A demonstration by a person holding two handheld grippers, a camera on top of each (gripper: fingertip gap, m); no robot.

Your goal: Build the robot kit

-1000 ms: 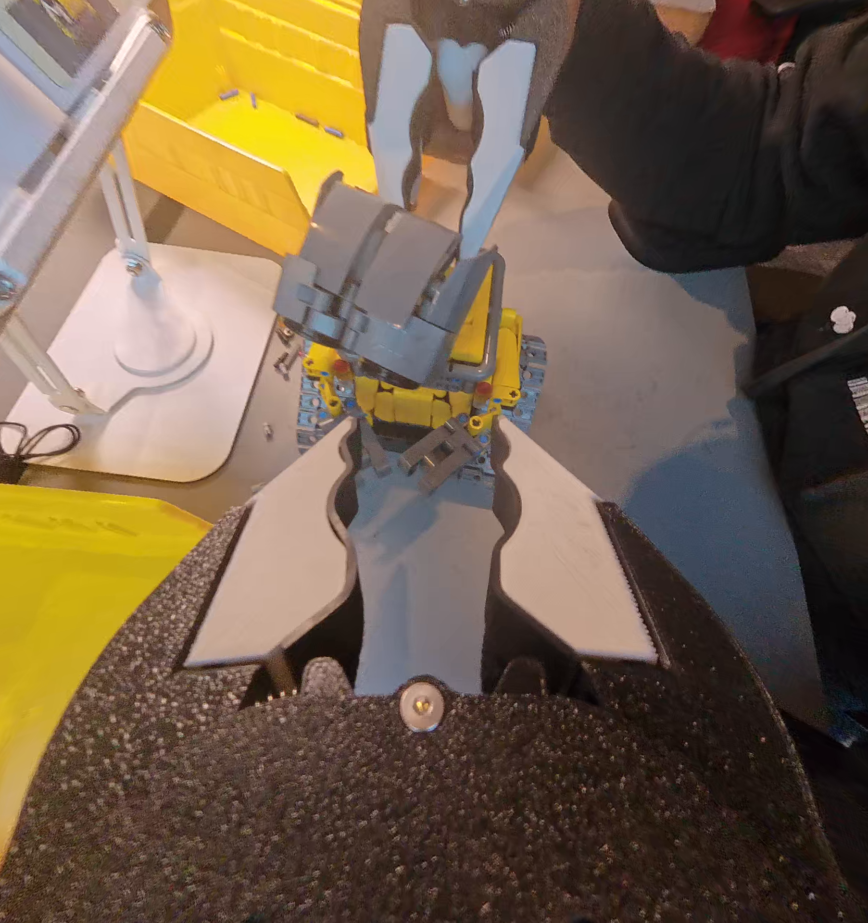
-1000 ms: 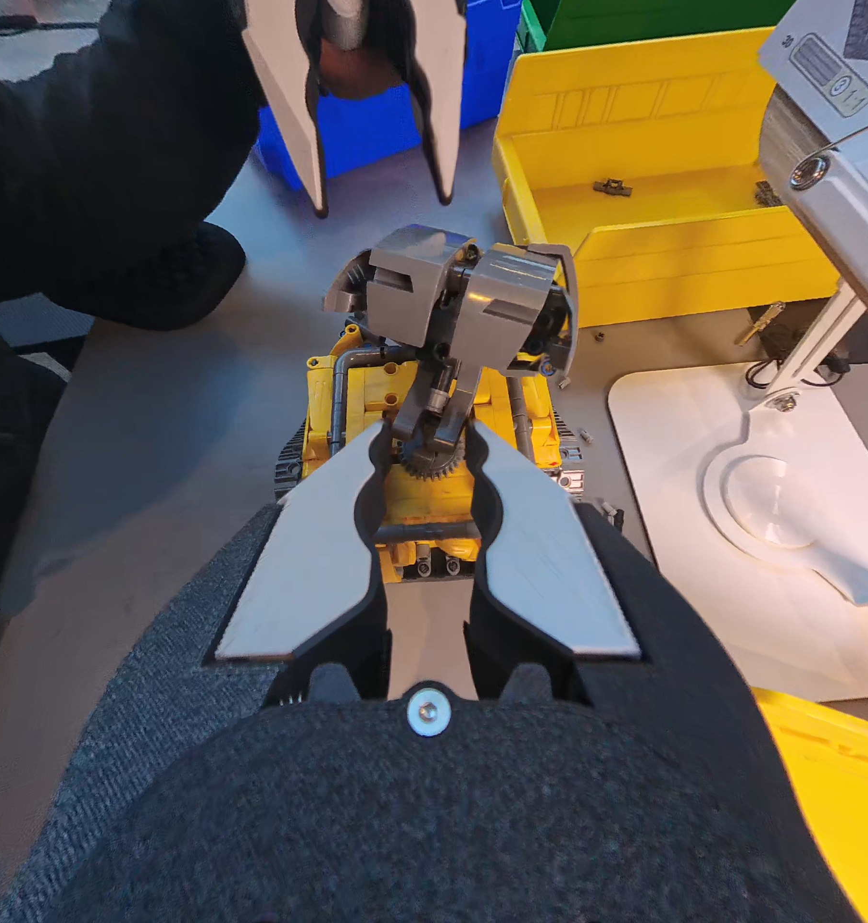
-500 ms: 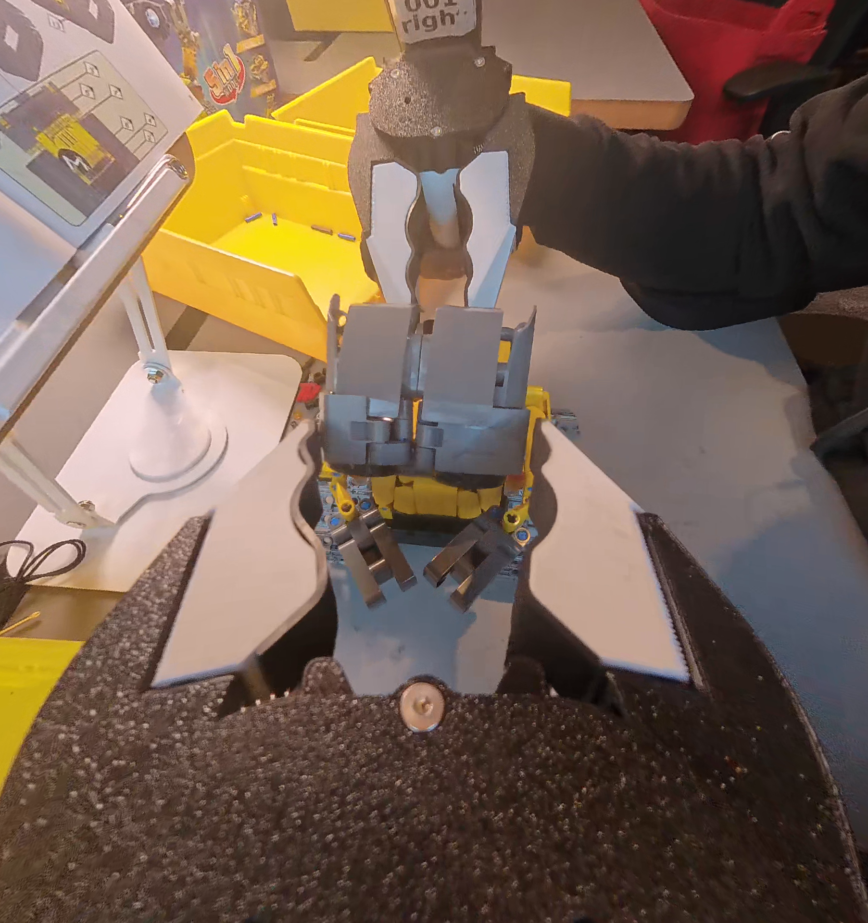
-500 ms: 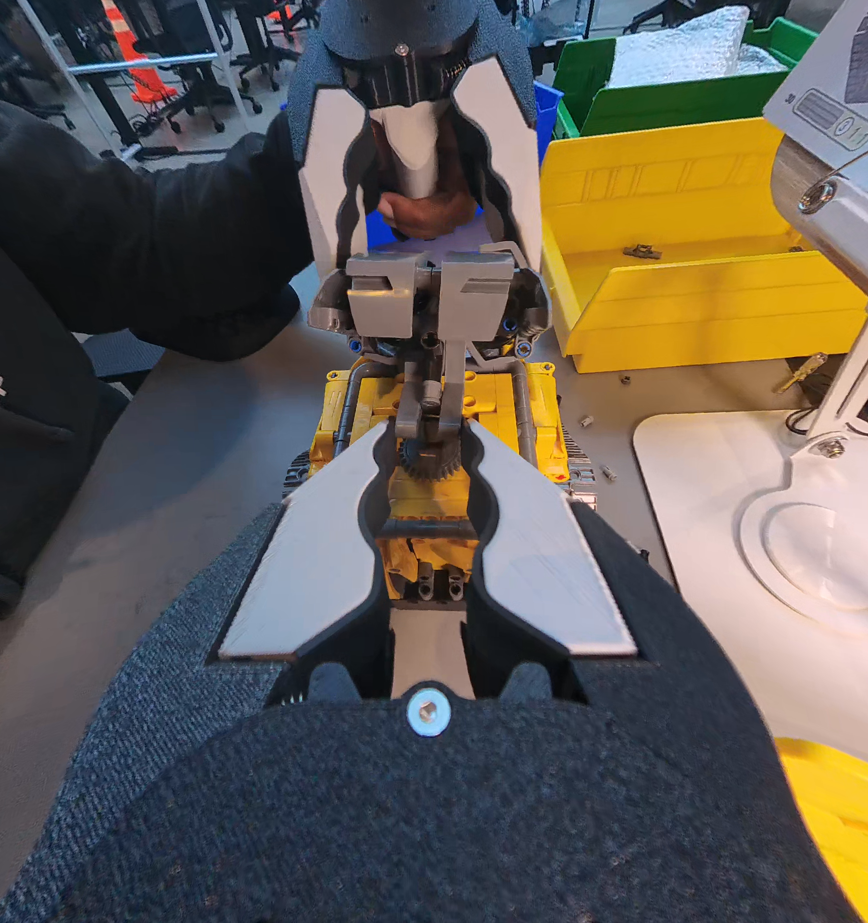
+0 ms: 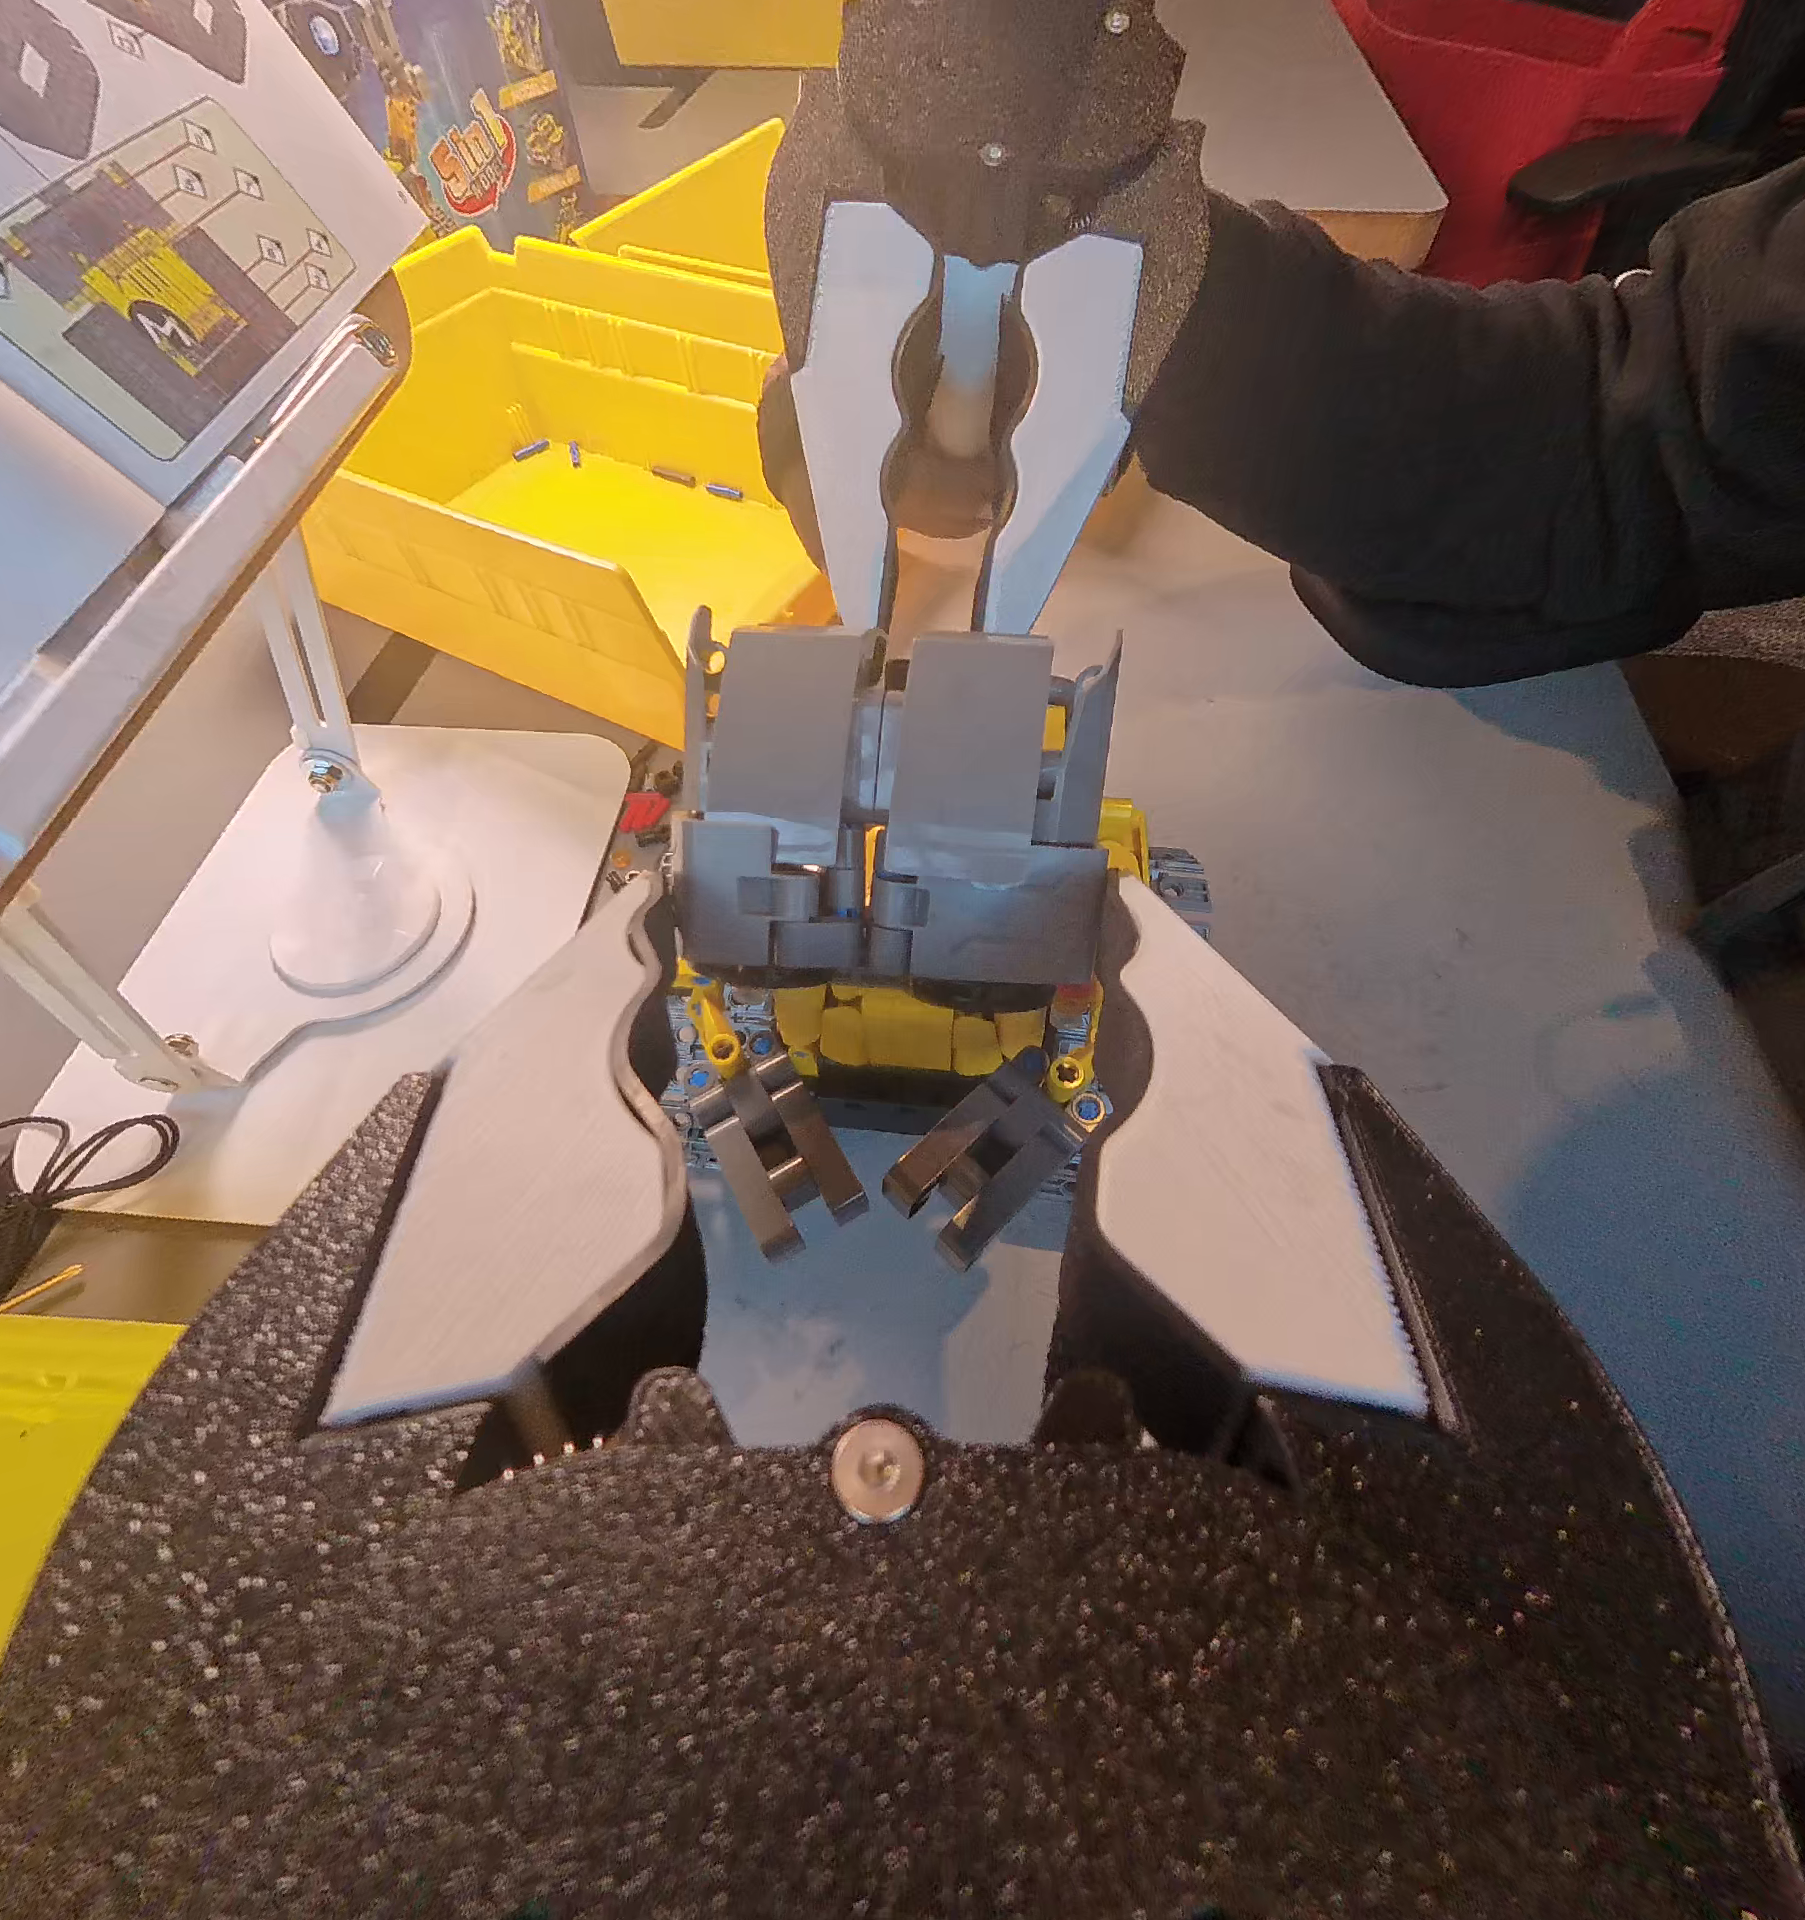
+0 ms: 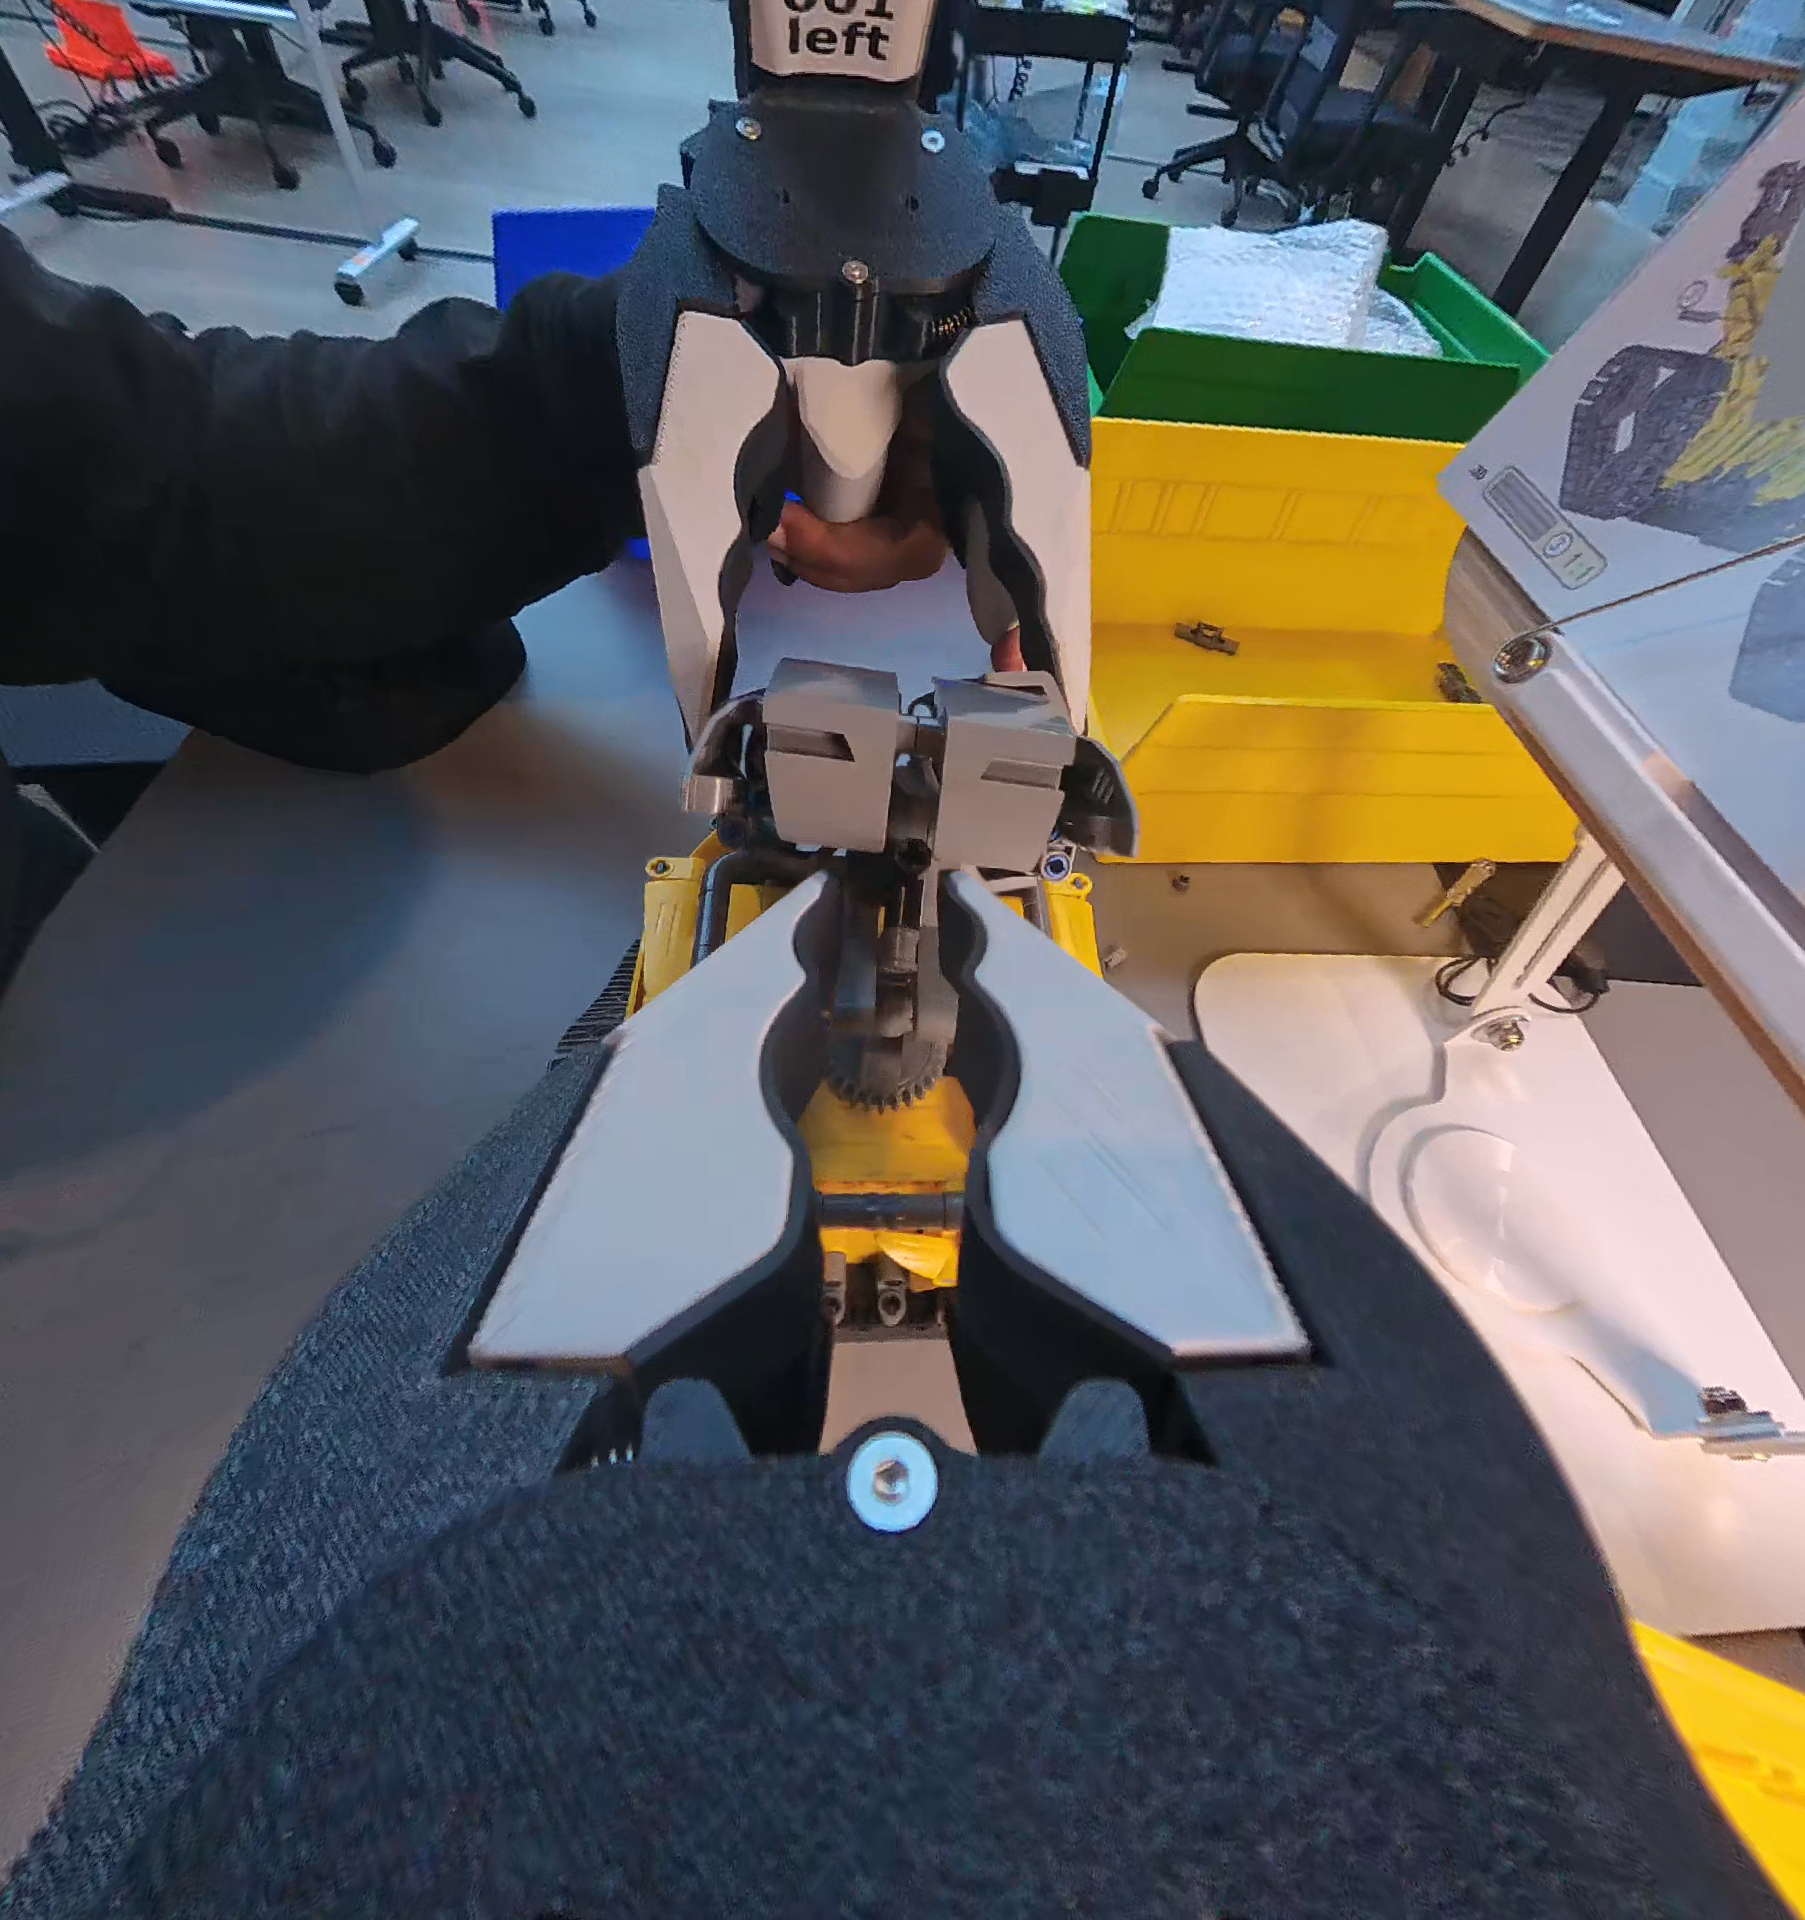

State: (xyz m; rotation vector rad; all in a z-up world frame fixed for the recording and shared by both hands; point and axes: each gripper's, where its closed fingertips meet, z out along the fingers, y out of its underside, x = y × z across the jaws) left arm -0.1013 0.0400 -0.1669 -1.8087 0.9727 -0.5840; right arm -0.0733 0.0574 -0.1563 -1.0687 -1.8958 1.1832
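A yellow brick-built tracked model (image 5: 908,1039) stands upright mid-bench (image 5: 1397,935), between the two tongs, which face each other across it. Its grey head (image 5: 887,810) sits level on a grey neck (image 6: 893,966) that rises from a dark gear (image 6: 882,1081) on the yellow body. Two grey claw arms (image 5: 784,1153) hang at the side nearest the left tongs, their tips resting on or just above the bench.

The left tongs (image 5: 887,904) are spread wide, one finger on each side of the head and right against its flanks. Whether they press on it cannot be told.

The right tongs (image 6: 890,883) come in from the opposite side, below the head. They are drawn in to a narrow gap with the neck between the tips, and seem to pinch it.

A yellow bin (image 5: 565,499) holding a few small dark parts lies on the far side of the model in the left wrist view. A white stand (image 5: 337,883) bearing a printed sheet (image 5: 139,260) is to its left. Loose small pieces lie on the bench by the stand's base. A green bin (image 6: 1293,384) sits behind the yellow one in the right wrist view.
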